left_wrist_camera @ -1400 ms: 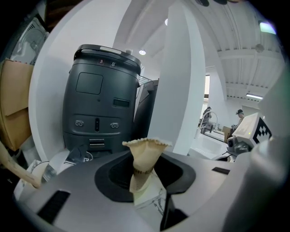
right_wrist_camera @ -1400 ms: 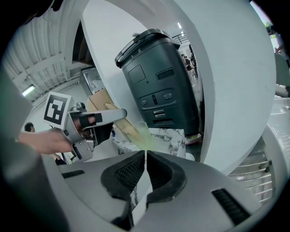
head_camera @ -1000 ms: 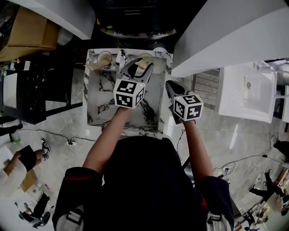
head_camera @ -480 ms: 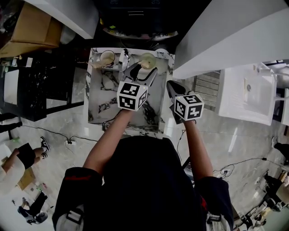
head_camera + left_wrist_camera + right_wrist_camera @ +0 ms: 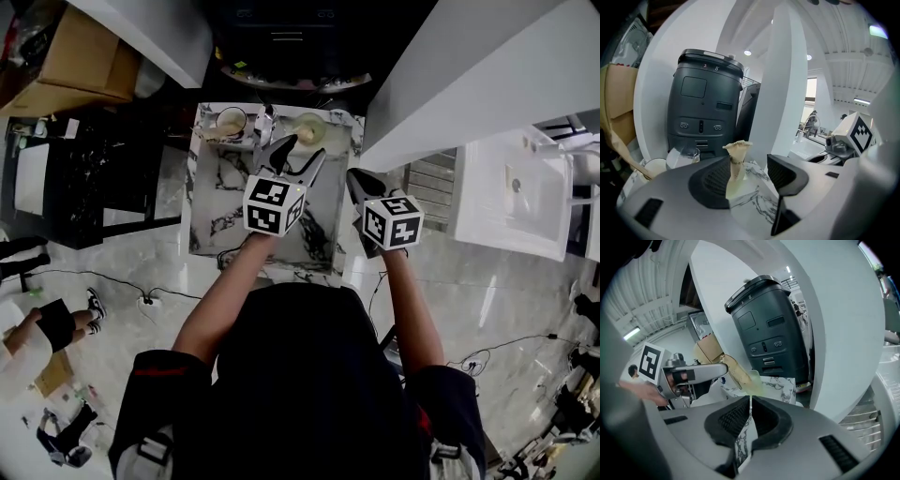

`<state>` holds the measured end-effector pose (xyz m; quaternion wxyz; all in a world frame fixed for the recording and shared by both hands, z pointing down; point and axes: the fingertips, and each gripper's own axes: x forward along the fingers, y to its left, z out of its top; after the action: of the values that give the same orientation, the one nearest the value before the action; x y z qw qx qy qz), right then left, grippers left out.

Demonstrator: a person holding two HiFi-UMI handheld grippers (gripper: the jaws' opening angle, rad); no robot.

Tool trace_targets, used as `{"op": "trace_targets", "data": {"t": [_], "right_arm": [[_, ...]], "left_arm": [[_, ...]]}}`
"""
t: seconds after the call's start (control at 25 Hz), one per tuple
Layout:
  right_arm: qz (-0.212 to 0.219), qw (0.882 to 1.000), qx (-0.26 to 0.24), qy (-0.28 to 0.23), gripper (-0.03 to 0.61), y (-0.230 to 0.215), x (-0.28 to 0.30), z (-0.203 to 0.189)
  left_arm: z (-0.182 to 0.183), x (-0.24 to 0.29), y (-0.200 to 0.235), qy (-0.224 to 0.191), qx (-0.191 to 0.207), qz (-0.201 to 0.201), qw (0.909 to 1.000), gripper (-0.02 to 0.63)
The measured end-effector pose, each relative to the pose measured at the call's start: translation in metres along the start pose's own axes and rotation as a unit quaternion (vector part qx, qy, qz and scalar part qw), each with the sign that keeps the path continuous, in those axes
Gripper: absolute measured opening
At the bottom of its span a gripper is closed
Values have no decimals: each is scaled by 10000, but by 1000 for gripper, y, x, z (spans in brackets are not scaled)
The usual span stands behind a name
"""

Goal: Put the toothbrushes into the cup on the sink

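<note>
Since the left claw (image 5: 307, 145) has just been opening and stands wide on nothing, the cup (image 5: 309, 127) just ahead at the sink's (image 5: 220, 206) far edge, I'd draw it straight back without clipping the rim; the right claw (image 5: 354, 178) hangs shut, empty.

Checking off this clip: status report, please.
Left gripper open, jaws just opened, nothing gripped, just short of the cup. Right gripper shut, empty. Toothbrushes not made out. No obstruction seen.
</note>
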<state>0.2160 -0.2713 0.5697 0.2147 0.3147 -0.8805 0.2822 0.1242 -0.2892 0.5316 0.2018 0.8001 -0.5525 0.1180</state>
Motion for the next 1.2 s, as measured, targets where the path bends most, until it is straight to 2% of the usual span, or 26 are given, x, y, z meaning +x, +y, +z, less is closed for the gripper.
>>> {"op": "trace_targets", "data": {"t": [0.48, 0.8, 1.2], "right_arm": [[155, 9990, -310, -277, 41, 31, -4, 26], [184, 9980, -380, -475, 41, 58, -5, 36], [64, 9972, -390, -633, 40, 106, -1, 41]], "left_arm": [[2, -46, -1, -165, -74, -78, 9998, 233], [1, -75, -4, -231, 32, -212, 9995, 130], [8, -125, 14, -402, 132, -425, 9982, 43]]}}
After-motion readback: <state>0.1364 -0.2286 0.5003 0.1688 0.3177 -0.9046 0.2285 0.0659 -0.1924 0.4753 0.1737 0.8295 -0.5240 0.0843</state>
